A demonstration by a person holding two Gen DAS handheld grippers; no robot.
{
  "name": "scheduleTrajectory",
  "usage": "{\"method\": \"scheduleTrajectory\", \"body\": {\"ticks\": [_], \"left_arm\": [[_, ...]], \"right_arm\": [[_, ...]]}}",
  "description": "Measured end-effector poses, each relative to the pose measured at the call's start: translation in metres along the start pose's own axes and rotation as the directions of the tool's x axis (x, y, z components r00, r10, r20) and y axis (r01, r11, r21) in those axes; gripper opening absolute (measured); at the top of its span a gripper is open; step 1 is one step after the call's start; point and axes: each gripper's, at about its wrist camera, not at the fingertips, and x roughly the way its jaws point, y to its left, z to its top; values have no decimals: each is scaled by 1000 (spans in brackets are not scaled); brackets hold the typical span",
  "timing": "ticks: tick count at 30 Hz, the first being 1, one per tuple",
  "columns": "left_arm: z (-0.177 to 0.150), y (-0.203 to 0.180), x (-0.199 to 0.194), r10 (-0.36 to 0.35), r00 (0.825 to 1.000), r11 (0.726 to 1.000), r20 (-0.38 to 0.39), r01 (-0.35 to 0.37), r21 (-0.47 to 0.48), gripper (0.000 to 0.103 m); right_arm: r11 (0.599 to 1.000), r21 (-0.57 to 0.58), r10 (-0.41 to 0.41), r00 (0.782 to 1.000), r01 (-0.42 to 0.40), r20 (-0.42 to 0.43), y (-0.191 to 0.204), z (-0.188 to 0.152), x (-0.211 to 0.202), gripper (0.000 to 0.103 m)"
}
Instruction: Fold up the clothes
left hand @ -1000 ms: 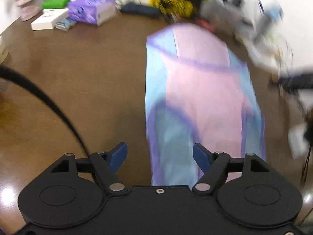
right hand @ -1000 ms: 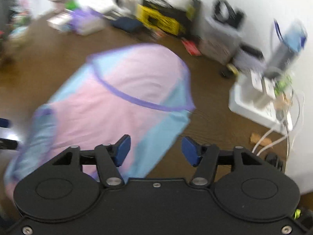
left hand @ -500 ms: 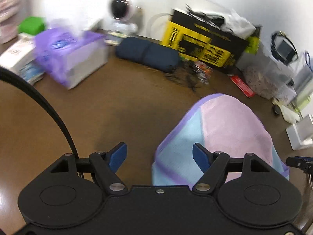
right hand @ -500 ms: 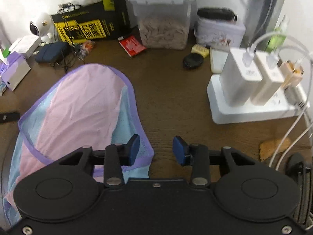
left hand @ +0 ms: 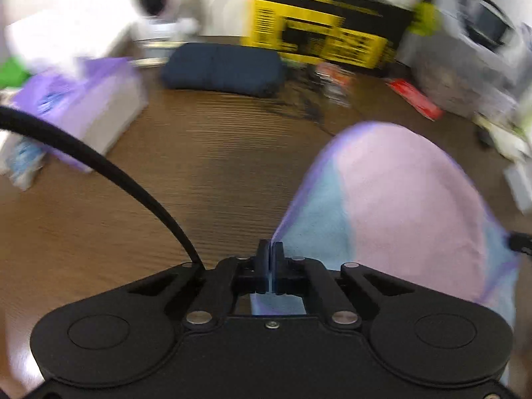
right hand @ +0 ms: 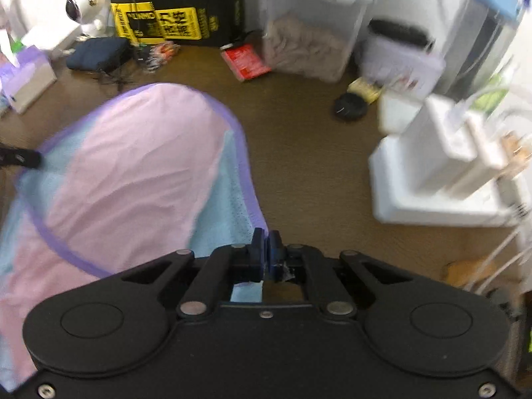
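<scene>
**Inspector:** Both grippers are now standing closed where half a second back their jaws were wide apart over the cloth. The left gripper [left hand: 270, 259] is pinching the lilac-trimmed edge of the garment [left hand: 399, 206], which is spreading ahead and to its right. The right gripper [right hand: 265, 249] is clamping the opposite edge, with the garment [right hand: 133, 173] lying ahead and to its left.

**Clerk:** Where is the piece resting?

**Inspector:** It is lying flat on the brown desk [left hand: 206, 166], between the two grippers, its rounded far end pointing away from them toward the clutter at the wall.

**Clerk:** How is it likely to be handling?

**Inspector:** I am judging it light, thin and limp; the blue side panels are looking like mesh. It will be sagging between the two holds and offering no stiffness. The bound purple trim is looking like the firmest place to take hold, and both grips are sitting on it at the near corners.

**Clerk:** Any risk?

**Inspector:** Uneven lifting could be skewing the fold; a shallow pinch might be slipping off the hem.
</scene>
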Motion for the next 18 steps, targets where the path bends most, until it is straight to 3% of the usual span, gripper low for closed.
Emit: {"method": "scheduleTrajectory", "body": {"ticks": [5,6,7,8,10,12,15,18], "left_arm": [[-4,4,0,27,999,1000,40,-27,-5,2],[-2,3,0,24,999,1000,40,-25,6,3],[0,1,0,22,999,999,36,-22,24,7],[1,0,-1,19,999,999,31,-20,33,11],[7,-2,-2,-12,1000,999,17,11,51,44],[13,-4,-2,-35,998,997,45,31,71,54],[20,-11,4,-57,997,992,45,52,115,51],[22,-17,11,-70,997,988,18,67,138,12]], "right_arm": [[1000,-30,4,1000,-4,2,5,2,4,7],[999,-38,11,1000,-11,1,7,3,3,12],[999,-50,15,1000,-14,8,9,6,1,30],[998,-63,12,1000,-11,28,10,10,-1,39],[996,-88,15,999,-11,50,12,16,-1,40],[989,-143,42,996,-30,78,20,28,4,39],[983,-174,72,993,-55,95,28,43,16,39],[978,-189,106,992,-92,65,33,52,32,31]]}}
